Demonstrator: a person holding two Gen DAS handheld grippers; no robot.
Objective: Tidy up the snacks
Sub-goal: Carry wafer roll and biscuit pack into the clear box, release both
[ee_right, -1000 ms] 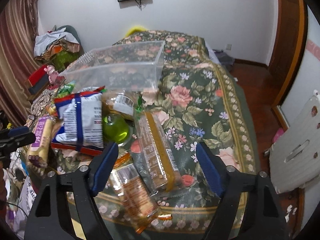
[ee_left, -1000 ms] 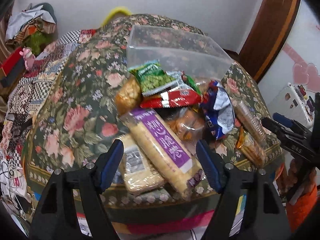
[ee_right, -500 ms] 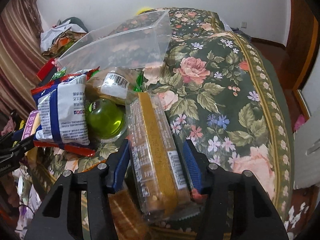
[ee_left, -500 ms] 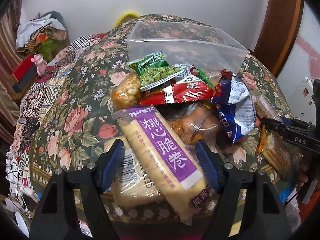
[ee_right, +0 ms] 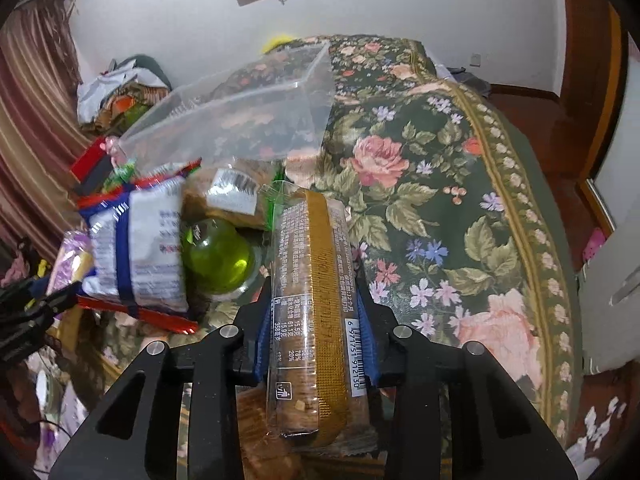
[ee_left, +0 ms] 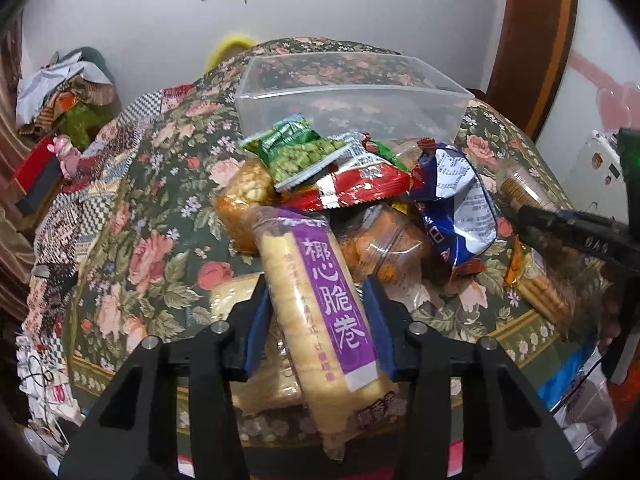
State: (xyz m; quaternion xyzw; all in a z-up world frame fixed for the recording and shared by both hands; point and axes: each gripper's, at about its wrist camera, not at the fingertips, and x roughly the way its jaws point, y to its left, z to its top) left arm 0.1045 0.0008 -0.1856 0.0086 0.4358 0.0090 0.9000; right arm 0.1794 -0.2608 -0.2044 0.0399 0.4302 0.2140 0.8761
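A long pack of rolls with a purple label (ee_left: 316, 256) lies at the near end of the snack heap. My left gripper (ee_left: 316, 300) straddles it, jaws closing, blue pads touching both of its sides. In the right wrist view my right gripper (ee_right: 314, 296) is shut on a clear-wrapped brown biscuit pack (ee_right: 316, 248), held lengthwise. A clear plastic box (ee_left: 352, 90) stands behind the heap; it looks to have nothing in it. The heap holds a green pea bag (ee_left: 296, 152), a red pack (ee_left: 360, 188), a blue-and-white bag (ee_left: 456, 204) and a green jelly cup (ee_right: 218, 256).
Everything rests on a floral cloth (ee_right: 440, 200) with a gold border near its front edge. The right gripper's black arm (ee_left: 568, 232) reaches in over more biscuit packs (ee_left: 536, 292). Clothes (ee_left: 60, 88) pile at the far left, and a wooden door frame (ee_left: 528, 40) stands at right.
Both grippers came down onto the heap and closed, the left around the purple-label roll pack, the right onto the brown biscuit pack. The pack in the right gripper now stands nearer the camera.
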